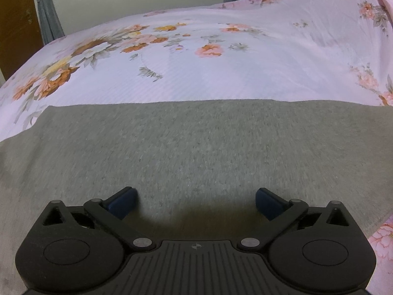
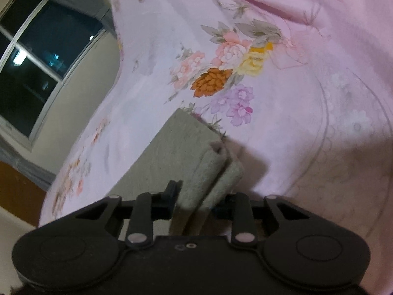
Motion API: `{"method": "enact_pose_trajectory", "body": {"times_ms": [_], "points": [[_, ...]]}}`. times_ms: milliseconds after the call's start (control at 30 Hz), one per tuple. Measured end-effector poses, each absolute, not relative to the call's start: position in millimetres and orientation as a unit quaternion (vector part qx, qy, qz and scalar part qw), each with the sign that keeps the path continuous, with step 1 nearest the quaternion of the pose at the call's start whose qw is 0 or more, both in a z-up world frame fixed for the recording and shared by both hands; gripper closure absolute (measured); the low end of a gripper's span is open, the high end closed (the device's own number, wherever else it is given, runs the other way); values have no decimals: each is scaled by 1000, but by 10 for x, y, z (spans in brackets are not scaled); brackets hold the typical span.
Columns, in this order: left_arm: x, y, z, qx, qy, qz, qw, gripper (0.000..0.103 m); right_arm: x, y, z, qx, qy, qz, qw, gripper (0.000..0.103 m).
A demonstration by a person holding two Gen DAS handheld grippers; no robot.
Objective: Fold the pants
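The grey pants point(image 1: 196, 147) lie flat across a bed with a pink floral sheet point(image 1: 196, 68). My left gripper point(image 1: 195, 202) is open just above the grey fabric, its blue pads point(image 1: 122, 202) wide apart with nothing between them. In the right wrist view my right gripper point(image 2: 196, 201) is shut on a folded edge of the grey pants point(image 2: 186, 152), with two layers of fabric pinched between the pads and lifted off the sheet point(image 2: 294, 123).
A window point(image 2: 36, 68) and a cream wall stand beyond the bed. Grey curtains point(image 1: 46, 17) and a brown wooden panel point(image 1: 14, 32) are at the far left. The sheet rises into a hump at the far right point(image 1: 331, 12).
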State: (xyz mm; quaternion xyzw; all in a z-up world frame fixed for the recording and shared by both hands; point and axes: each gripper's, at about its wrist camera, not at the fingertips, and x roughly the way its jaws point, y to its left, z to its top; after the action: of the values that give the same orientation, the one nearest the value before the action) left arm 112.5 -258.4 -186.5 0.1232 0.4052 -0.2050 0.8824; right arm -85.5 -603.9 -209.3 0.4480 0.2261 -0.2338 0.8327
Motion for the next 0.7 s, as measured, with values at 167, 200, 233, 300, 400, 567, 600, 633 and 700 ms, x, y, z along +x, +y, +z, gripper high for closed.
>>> {"method": "enact_pose_trajectory", "body": {"times_ms": [167, 200, 233, 300, 400, 567, 600, 633, 700], "points": [[1135, -2601, -1876, 125, 405, -207, 882, 0, -818, -6010, -2080, 411, 248, -243, 843, 88], [1139, -2600, -1871, 125, 406, -208, 881, 0, -800, -6009, -2069, 408, 252, -247, 842, 88], [1148, -2597, -1862, 125, 408, -209, 880, 1, -779, -5993, -2028, 403, 256, -253, 842, 88], [1159, -2570, -1819, 123, 412, -210, 878, 7, -777, -5928, -1892, 389, 244, -253, 851, 88], [1162, -2524, -1763, 126, 415, -212, 876, 10, -726, -5865, -1749, 354, 254, -252, 864, 88], [1166, -2213, -1558, 126, 403, -202, 883, 10, -722, -5821, -1624, 360, 256, -253, 861, 88], [1178, -2100, -1512, 130, 396, -197, 888, 10, -714, -5793, -1589, 355, 257, -251, 863, 88], [1204, -1968, -1481, 130, 392, -188, 891, 10, -704, -5766, -1563, 353, 256, -248, 865, 88], [1289, -1692, -1473, 124, 393, -163, 896, 10, -683, -5713, -1494, 350, 250, -243, 869, 88]]}}
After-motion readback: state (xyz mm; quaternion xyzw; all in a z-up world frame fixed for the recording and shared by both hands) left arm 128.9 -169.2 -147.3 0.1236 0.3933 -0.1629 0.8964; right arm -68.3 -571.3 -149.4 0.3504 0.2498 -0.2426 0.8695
